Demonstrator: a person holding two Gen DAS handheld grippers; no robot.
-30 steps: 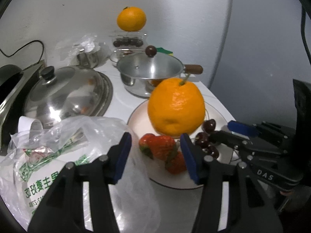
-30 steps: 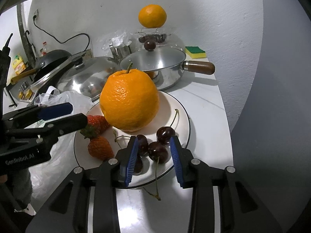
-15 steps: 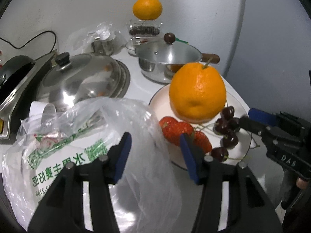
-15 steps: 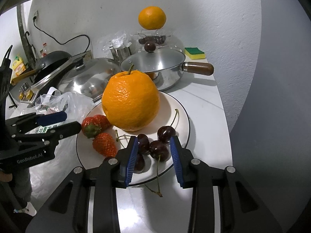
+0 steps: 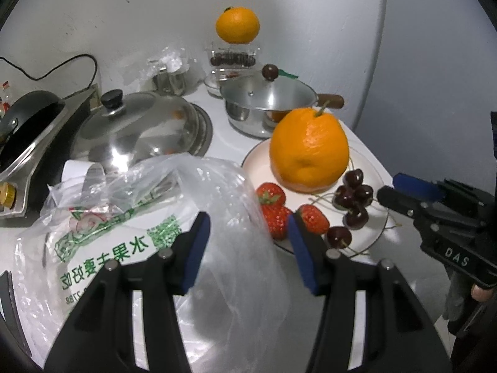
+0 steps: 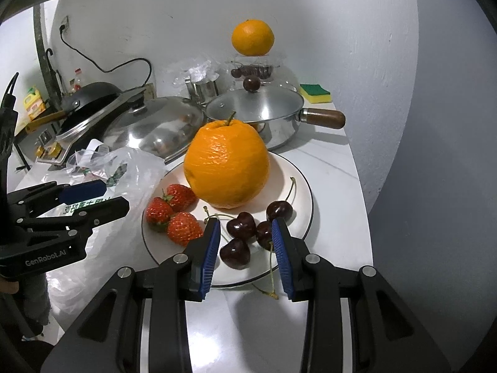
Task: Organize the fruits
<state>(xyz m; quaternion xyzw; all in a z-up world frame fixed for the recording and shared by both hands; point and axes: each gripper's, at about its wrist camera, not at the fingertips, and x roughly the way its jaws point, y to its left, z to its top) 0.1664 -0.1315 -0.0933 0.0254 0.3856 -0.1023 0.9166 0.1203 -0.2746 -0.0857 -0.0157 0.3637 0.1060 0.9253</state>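
A white plate holds a big orange, three strawberries and several dark cherries. My right gripper is open, low over the plate's near edge, with the cherries between its fingers. It also shows in the left wrist view. My left gripper is open and empty over a clear plastic bag, left of the plate. It also shows in the right wrist view.
A second orange sits on a clear box of cherries by the back wall. A lidded pan with a wooden handle, a domed steel lid, a sponge and a black wok stand behind the plate. The counter ends at the right.
My left gripper has drawn back and to the left, away from the strawberries and over the plastic bag. My right gripper has pulled back slightly, still open around the cherries.
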